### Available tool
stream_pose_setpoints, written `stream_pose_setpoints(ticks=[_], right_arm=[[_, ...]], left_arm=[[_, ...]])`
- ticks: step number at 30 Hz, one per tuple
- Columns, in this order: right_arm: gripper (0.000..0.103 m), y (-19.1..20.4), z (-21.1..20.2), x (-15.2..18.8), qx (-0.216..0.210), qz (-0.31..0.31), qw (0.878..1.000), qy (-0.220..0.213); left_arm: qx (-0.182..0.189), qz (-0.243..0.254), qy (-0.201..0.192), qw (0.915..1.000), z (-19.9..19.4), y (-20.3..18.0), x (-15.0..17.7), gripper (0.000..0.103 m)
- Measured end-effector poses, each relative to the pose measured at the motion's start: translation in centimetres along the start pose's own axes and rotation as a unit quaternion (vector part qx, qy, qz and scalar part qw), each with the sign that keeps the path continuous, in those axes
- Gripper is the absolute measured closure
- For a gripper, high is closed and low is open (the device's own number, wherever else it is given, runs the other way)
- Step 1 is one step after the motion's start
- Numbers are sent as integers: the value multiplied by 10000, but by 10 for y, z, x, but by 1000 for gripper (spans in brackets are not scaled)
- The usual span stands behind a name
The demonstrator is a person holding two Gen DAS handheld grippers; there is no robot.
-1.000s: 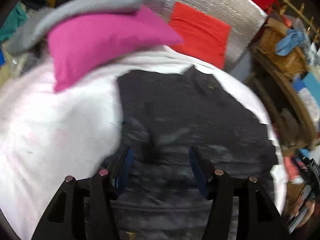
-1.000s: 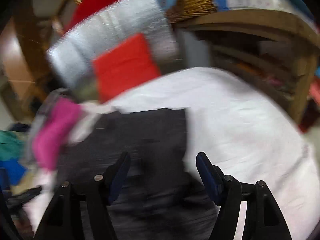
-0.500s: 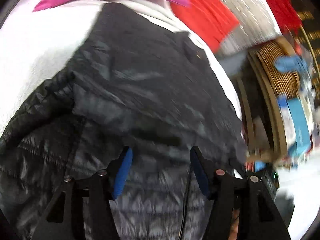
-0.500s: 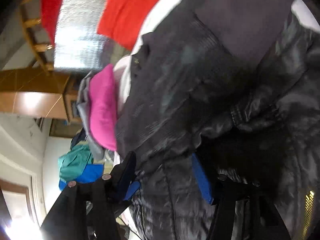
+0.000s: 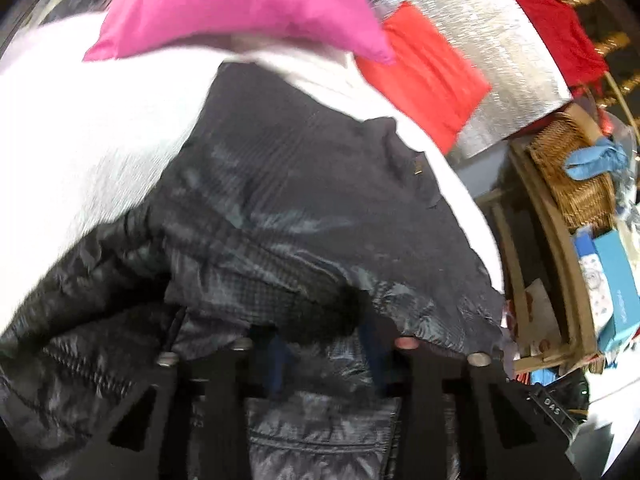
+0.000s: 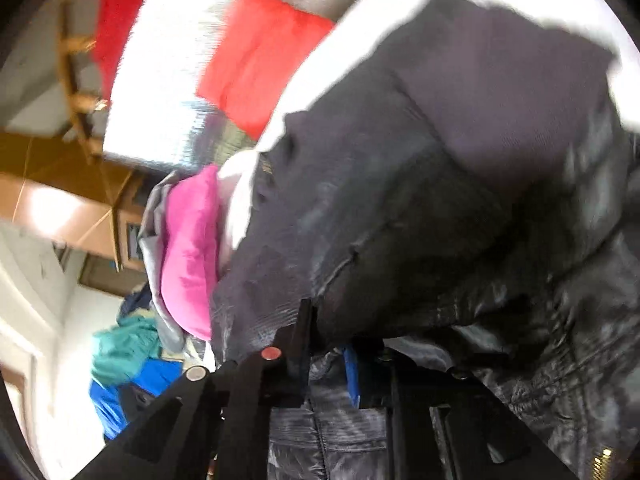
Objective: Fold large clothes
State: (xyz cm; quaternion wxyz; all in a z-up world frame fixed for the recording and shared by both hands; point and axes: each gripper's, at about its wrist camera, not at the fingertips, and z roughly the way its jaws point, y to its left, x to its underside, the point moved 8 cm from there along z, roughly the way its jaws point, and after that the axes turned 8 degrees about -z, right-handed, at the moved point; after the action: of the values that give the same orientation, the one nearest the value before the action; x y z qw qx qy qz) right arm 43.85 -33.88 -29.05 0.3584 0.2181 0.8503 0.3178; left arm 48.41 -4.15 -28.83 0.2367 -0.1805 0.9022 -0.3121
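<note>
Left wrist view: a black quilted puffer jacket (image 5: 304, 216) lies spread on a white bedsheet (image 5: 80, 128), its near folds draped over the left gripper (image 5: 324, 360). The blue pads are set apart with fabric bunched between them; whether they actually pinch it cannot be told. A pink pillow (image 5: 240, 4) lies at the far edge, a wicker basket (image 5: 568, 172) far right.

Right wrist view: the jacket (image 6: 440, 184) fills the right side and covers the right gripper (image 6: 340, 364); its opening is hidden. The pink pillow (image 6: 188, 252) sits left.
</note>
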Motion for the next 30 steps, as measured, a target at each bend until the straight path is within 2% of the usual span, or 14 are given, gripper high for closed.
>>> stream_pose_setpoints(ticks=[2, 5, 7, 9, 10, 12, 13, 15, 17, 20, 21, 23, 26, 30], right_arm=[[88, 6, -7, -3, 44, -192, 9998, -99], [88, -8, 6, 4, 163, -6, 9997, 156], [88, -26, 18, 13, 121, 357, 9979, 532], [86, -37, 17, 17, -119, 875, 9937, 691], [83, -38, 17, 18, -181, 990, 9922, 738], [66, -42, 8, 16, -191, 1082, 9913, 723], [48, -41, 7, 15, -197, 1115, 9913, 677], [38, -48, -6, 12, -238, 1243, 9908, 472], [38, -58, -17, 8, -116, 1346, 9905, 247], [38, -72, -16, 1, -3, 1458, 9893, -37], [41, -73, -14, -1, 45, 1420, 9898, -97], [65, -75, -11, -5, 251, 1256, 9916, -158], [77, -71, -12, -7, 369, 1056, 9935, -194], [81, -51, -22, -19, 520, 529, 9962, -467]], left_arm=[[3, 174, -94, 9998, -5, -7, -2, 71], [-245, 200, 175, 9993, 9, 1, 5, 71], [-321, 8, 332, 9989, 18, 8, 8, 69], [-262, -137, 448, 9986, 19, 10, 6, 65], [-251, -165, 469, 9985, 18, 9, 5, 60], [-259, -229, 515, 9981, 14, 13, 5, 52], [-254, -301, 580, 9975, 12, 18, 7, 50], [-173, -503, 775, 9956, 8, 25, 13, 48], [-171, -669, 873, 9938, 4, 34, 20, 47], [-170, -649, 785, 9947, -3, 36, 25, 47], [-150, -653, 735, 9950, -2, 36, 24, 47], [-62, -738, 556, 9957, -1, 37, 17, 47], [-96, -710, 343, 9968, -4, 43, 6, 52], [-288, -282, 199, 9990, -6, 37, 4, 56]])
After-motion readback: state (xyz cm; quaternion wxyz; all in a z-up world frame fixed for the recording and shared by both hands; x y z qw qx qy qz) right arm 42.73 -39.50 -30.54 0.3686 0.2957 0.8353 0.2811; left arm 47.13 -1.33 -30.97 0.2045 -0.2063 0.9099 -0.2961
